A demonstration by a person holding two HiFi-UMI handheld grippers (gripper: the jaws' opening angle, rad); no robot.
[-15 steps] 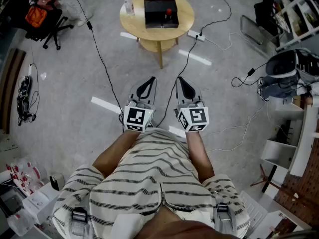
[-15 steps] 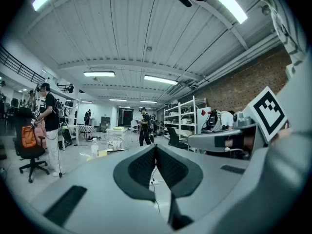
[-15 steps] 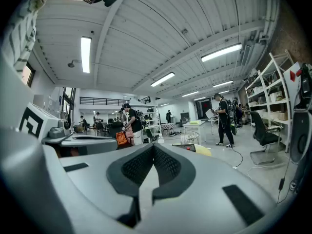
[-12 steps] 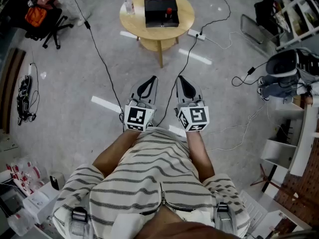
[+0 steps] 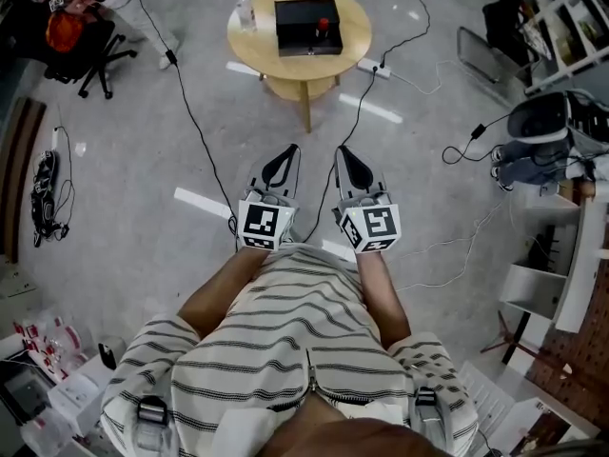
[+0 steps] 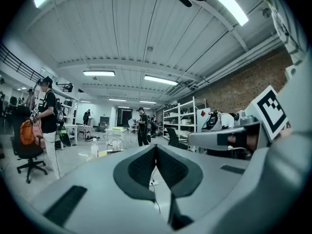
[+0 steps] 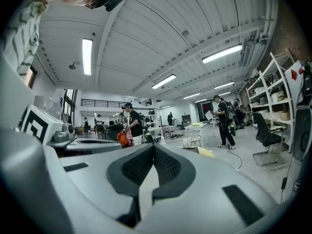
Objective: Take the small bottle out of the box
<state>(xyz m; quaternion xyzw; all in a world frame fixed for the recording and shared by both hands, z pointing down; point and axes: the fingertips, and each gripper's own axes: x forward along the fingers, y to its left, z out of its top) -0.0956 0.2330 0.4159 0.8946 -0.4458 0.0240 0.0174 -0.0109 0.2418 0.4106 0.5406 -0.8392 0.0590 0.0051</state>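
Since the earlier frames almost nothing has moved: both grippers stay side by side, and only the person with the orange bag [image 5: 63,30] at the far left has shifted a little.

Seen from above, a person in a striped shirt [image 5: 285,341] holds 2 grippers out level just in front of the chest. The left gripper [image 5: 288,152] and the right gripper [image 5: 343,152] sit close together but apart, each with a black-and-white marker cube at its back. Both point toward a table further off.

In the left gripper view, the left gripper's [image 6: 156,150] 2 dark ribbed pads press flat against each other with nothing between them. In the right gripper view, the right gripper [image 7: 154,150] is also closed and empty, pads touching.

A black cable [image 5: 195,122] runs across the grey floor beyond the grippers. Well ahead stands a round wooden table [image 5: 257,41]. A black box [image 5: 297,17] lies in its middle. The small bottle [image 5: 324,29], with a red cap, stands inside the box near its right side, well apart from both grippers. A clear water bottle [image 5: 245,9] stands on the table just left of the box. A white power strip [image 5: 373,67] lies on the floor by the table's right edge.
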